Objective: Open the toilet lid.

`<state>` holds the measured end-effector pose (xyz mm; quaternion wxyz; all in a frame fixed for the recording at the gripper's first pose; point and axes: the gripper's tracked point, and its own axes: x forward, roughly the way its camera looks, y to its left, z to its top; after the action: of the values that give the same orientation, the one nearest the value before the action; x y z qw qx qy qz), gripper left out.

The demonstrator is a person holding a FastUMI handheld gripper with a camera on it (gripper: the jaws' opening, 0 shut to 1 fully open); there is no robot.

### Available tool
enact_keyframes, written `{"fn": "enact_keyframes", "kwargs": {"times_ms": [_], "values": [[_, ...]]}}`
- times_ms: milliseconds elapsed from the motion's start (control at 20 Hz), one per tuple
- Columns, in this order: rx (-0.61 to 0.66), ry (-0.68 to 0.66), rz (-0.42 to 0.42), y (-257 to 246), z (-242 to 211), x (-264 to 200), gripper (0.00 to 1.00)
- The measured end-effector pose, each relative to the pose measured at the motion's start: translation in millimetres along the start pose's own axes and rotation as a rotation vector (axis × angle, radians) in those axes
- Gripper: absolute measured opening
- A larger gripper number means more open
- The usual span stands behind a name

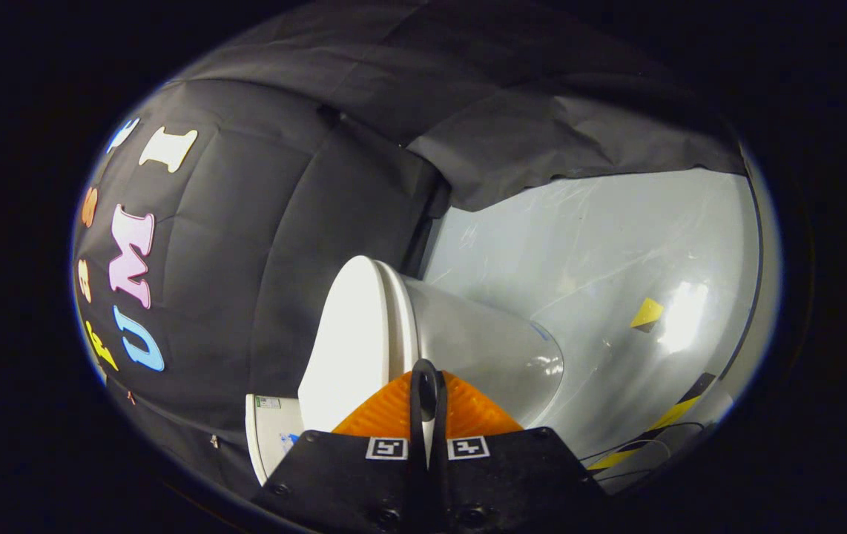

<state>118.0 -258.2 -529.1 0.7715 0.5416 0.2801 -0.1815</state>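
White and glossy, a toilet is appearing tipped sideways, because the camera itself is rolled over. Its lid is lying shut against the seat rim, with only a thin seam showing between them. The lid is facing left, toward the black cloth wall, and the bowl is bulging out to the right of it.

Nearest the camera, the gripper is pointing at the toilet. Its 2 fingers are sitting nearly together, leaving just a narrow slit between them, and nothing is being held in that slit. The fingertips are lying just in front of the lid's edge and the bowl; whether they are touching the toilet cannot be told.

To the right and farther off, a pale grey floor is shining under the lights. A small yellow and black tape mark is sitting on it, and a longer yellow and black striped strip is running along its near edge. Left of the fingers, part of a white box is showing beside the toilet.
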Motion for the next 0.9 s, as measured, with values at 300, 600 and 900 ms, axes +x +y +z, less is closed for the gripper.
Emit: {"fn": "enact_keyframes", "kwargs": {"times_ms": [300, 600, 900], "values": [[-0.125, -0.051, -0.015, 26, 10, -19, 0.05], [-0.230, -0.129, 0.041, 88, 12, -56, 0.05], [-0.372, -0.224, 0.111, 171, 0, -102, 0.05]]}}
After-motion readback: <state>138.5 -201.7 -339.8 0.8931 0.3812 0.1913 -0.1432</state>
